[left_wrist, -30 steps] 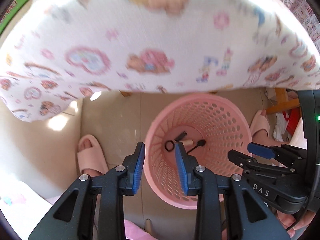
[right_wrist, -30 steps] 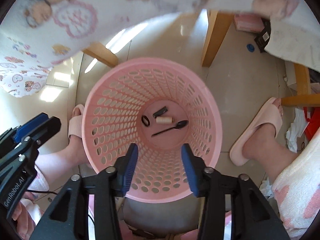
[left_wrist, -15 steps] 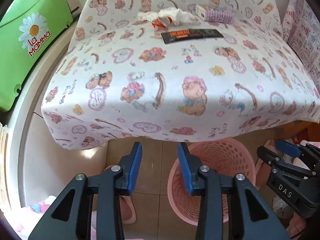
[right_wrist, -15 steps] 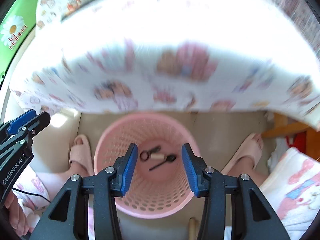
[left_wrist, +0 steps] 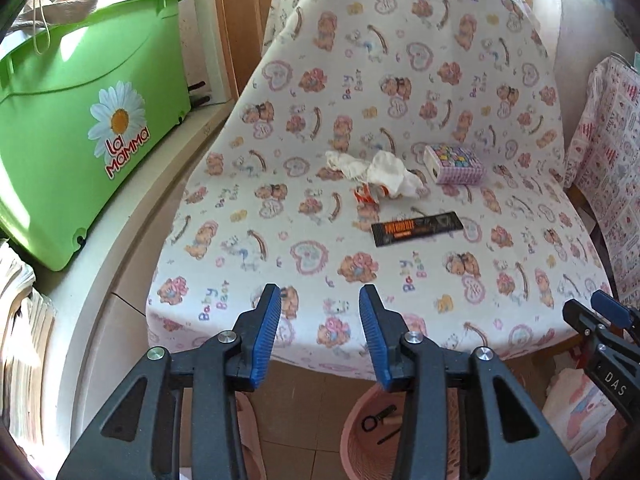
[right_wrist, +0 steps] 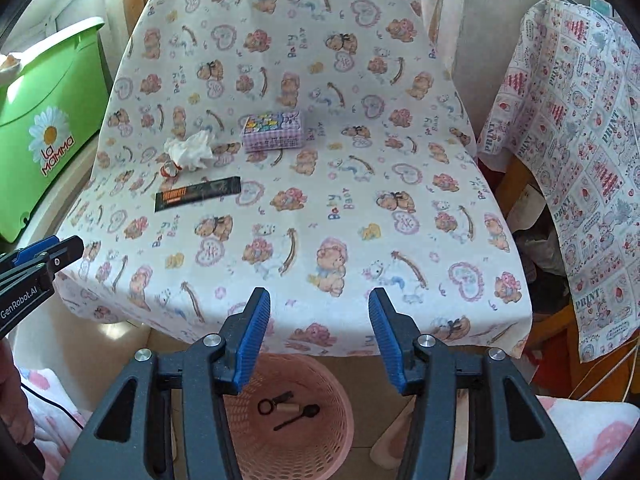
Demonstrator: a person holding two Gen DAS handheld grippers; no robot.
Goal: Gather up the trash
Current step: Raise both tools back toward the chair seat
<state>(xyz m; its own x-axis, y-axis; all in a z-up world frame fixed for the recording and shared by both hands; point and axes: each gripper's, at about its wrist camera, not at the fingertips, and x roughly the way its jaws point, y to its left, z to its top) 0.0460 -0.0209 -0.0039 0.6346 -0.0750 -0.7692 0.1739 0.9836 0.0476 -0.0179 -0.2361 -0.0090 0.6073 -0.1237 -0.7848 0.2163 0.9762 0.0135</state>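
Both the left gripper (left_wrist: 319,334) and the right gripper (right_wrist: 319,336) are held with jaws spread and nothing between them, poised at the front edge of the bear-print chair cover (right_wrist: 304,216), presumably so either can reach forward. On the seat, 3 pieces of trash are grouped: a crumpled tissue (right_wrist: 191,150), a black wrapper (right_wrist: 197,199) just in front of it, and a small lilac box (right_wrist: 273,133) alongside. A pink basket (right_wrist: 316,436) is kept below the seat edge, already holding small items, evidently for short drops.
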